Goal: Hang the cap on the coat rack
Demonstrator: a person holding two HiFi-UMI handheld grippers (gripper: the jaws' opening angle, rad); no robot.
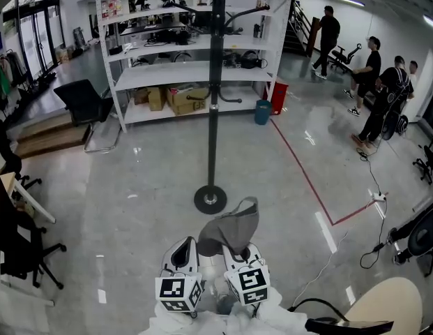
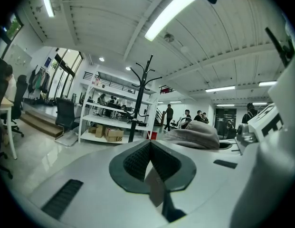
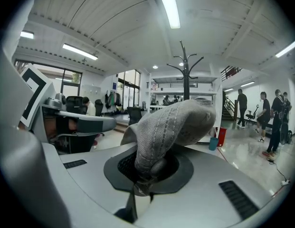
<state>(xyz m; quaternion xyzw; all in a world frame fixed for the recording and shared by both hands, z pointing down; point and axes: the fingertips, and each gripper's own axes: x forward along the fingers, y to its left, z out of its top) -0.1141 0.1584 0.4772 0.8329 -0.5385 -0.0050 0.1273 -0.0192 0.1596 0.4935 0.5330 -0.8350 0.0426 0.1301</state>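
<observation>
Out ahead on the glossy grey floor [image 1: 132, 187], between me and the white shelf [image 1: 195, 75] of cardboard boxes, stands the rack [image 1: 214, 103]: a slim black pole on a round disc base [image 1: 210, 199], ending in thin upcurved hooks [image 3: 186, 63] that look hard and smooth. Nearer me, well short of that base, the cap [image 1: 233, 227] is up in the air, off the floor, rising from the right claw [image 1: 237, 251]. It is grey woven cloth with close rows of stitching, domed on one side and creased where it is pinched. I judge it very light, soft and floppy, not slippery and not at all fragile, so it should sag and swing as I carry it instead of holding its shape. The right claw's jaws are clamped on a bunched, stitched fold of it low down; whether that fold is brim or crown I cannot tell. For hanging I would want a hold at the rim, leaving the hollow of the crown free to drop over a hook, since a limp fold could slide off a smooth prong. The left claw [image 1: 183, 253] sits just beside the right one, its ribbed dark pads [image 2: 137, 161] pressed together with nothing between them; both shells are smooth pale plastic.
</observation>
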